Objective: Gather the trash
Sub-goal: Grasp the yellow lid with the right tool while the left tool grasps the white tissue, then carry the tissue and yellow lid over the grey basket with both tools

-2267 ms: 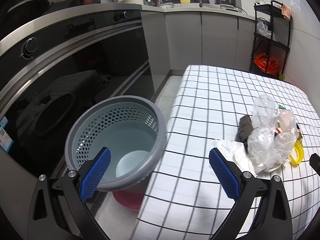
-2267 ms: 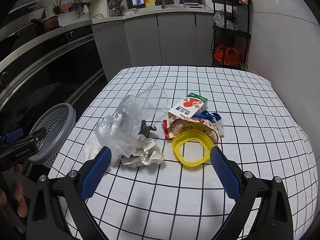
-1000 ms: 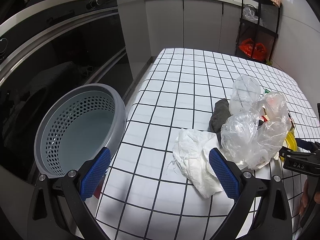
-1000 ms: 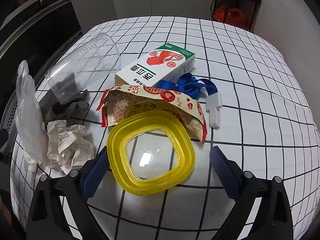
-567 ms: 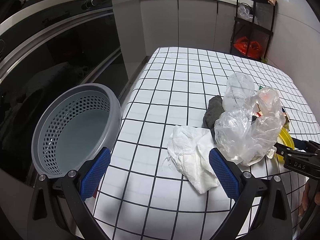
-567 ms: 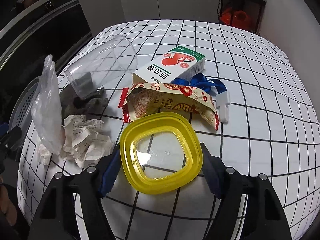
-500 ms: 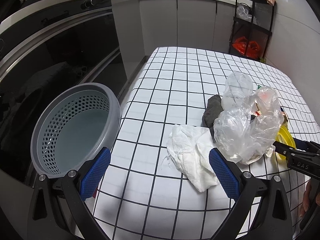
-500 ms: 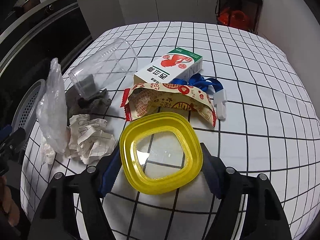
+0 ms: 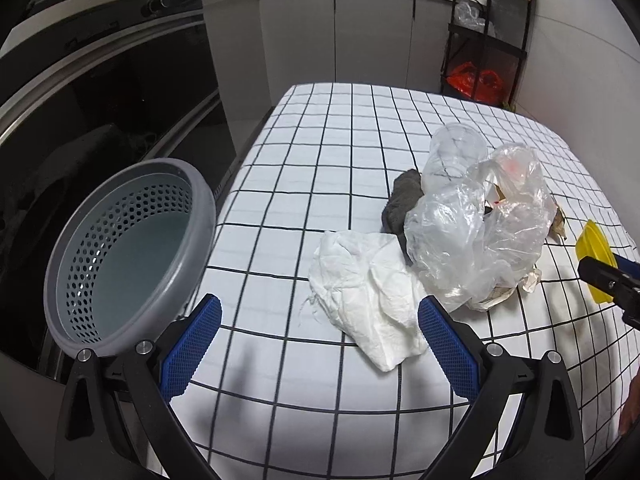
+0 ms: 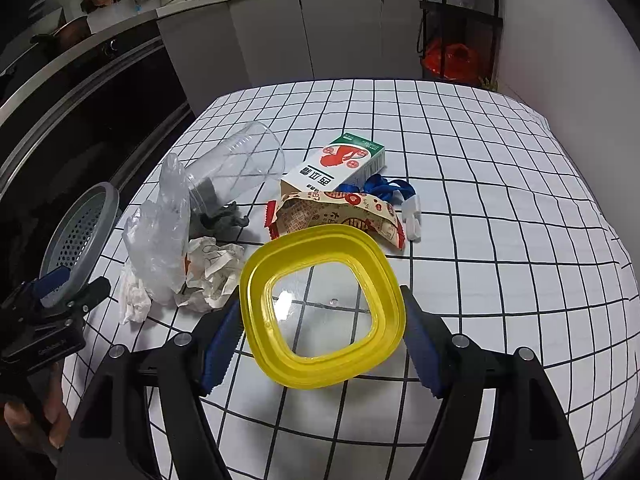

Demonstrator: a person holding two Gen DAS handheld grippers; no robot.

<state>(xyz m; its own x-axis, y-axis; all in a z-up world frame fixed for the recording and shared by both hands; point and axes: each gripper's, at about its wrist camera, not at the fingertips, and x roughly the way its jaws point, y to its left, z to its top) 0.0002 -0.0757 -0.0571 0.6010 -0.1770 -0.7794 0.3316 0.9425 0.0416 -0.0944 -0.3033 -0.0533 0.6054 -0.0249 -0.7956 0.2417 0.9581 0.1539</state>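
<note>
A: Right gripper (image 10: 322, 344) fingers pinch the yellow lid (image 10: 320, 304), lifted clear of the tabletop (image 10: 500, 208).

B: Keep it level, carry it left to the grey basket (image 9: 132, 248). Left gripper (image 9: 318, 344) fingers spread, holding nothing.

The right claw (image 10: 322, 338) grips the yellow lid (image 10: 320, 306), lifted above the checked tablecloth (image 10: 500, 240).

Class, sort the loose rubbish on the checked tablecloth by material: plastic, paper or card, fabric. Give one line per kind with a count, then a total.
Plastic: 3, yellow lid, clear cup, clear bag.
Paper or card: 4, white tissue, crumpled paper, carton, snack wrapper.
Fabric: 2, grey rag, blue lanyard.
Total: 9
</note>
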